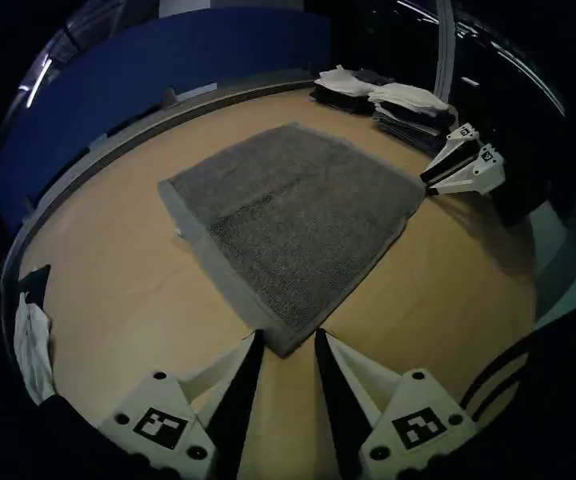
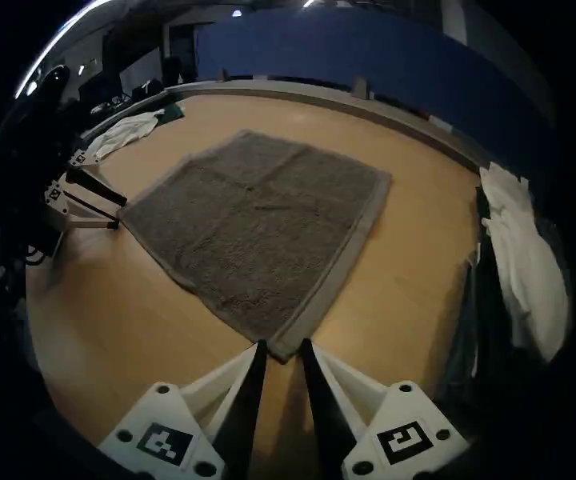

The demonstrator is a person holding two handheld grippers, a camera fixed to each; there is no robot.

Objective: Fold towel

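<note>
towel: grey towel (image 1: 296, 208) lies spread flat on the desk (image 1: 128, 288), mid-desk, one layer as far as I can tell; faint crease lines cross it in the right gripper view.
near corner, left gripper view: corner at 6 o'clock sits right in the gap between the fingers of the left gripper (image 1: 288, 336).
near corner, right gripper view: another corner at 6 o'clock, hemmed edge, sits in the gap of the right gripper (image 2: 282, 346).
left fingers: narrow gap, one either side of the corner, not seen pressing on it.
right fingers: same, narrow gap around the corner, no clear pinch.
cross-check: right gripper shows at 2 o'clock in the left gripper view, tips at a towel corner; left gripper shows at 9 o'clock in the right gripper view, likewise at a corner.
step: grasp stage, both grippers lined up on two corners of one edge, fold looks not yet made.
next move: likely close both on the corners, catching the cloth and not just the desk, then lift evenly and carry that edge over to the opposite edge.
risk: thin corner may slip out of a shallow pinch.
surroundings: folded stacks (image 1: 400, 108) at 1 o'clock in the left gripper view, well apart; white cloth (image 2: 528, 256) at 3 o'clock in the right gripper view; blue partition (image 1: 168, 72) behind the desk.
</note>
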